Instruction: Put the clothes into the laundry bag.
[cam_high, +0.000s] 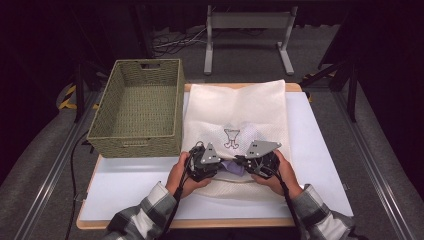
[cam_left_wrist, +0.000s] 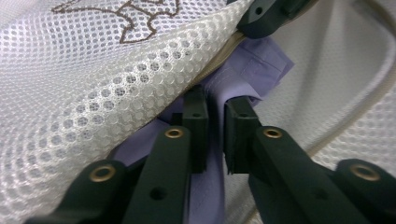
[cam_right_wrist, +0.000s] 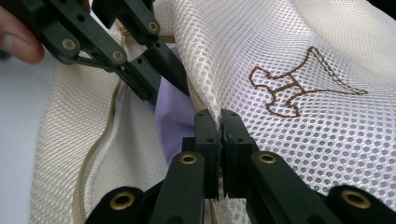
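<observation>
- Lavender cloth (cam_left_wrist: 252, 63), a folded garment, sits in the mouth of the white mesh laundry bag (cam_high: 240, 107), which lies flat on the surface (cam_high: 320, 150) just right of the wicker basket (cam_high: 137, 107).
- My left gripper (cam_left_wrist: 215, 128) has its tips pinched on a fold of that lavender cloth; the gap between them is narrow and filled with fabric.
- In the right gripper view I see the same left gripper reaching into the bag's opening, beside the beige zip edge (cam_right_wrist: 100, 144).
- My right gripper (cam_right_wrist: 219, 140) is clamped tight on the upper mesh edge of the bag, holding that layer lifted off the lower one.
- The brown stitched outline (cam_right_wrist: 292, 88) on the mesh lies just beyond the right gripper's tips.
- From the high view, both grippers meet at the bag's near end, hands close together, with sleeves in a checked pattern (cam_high: 145, 215).
- The basket stands touching the bag's left side.
</observation>
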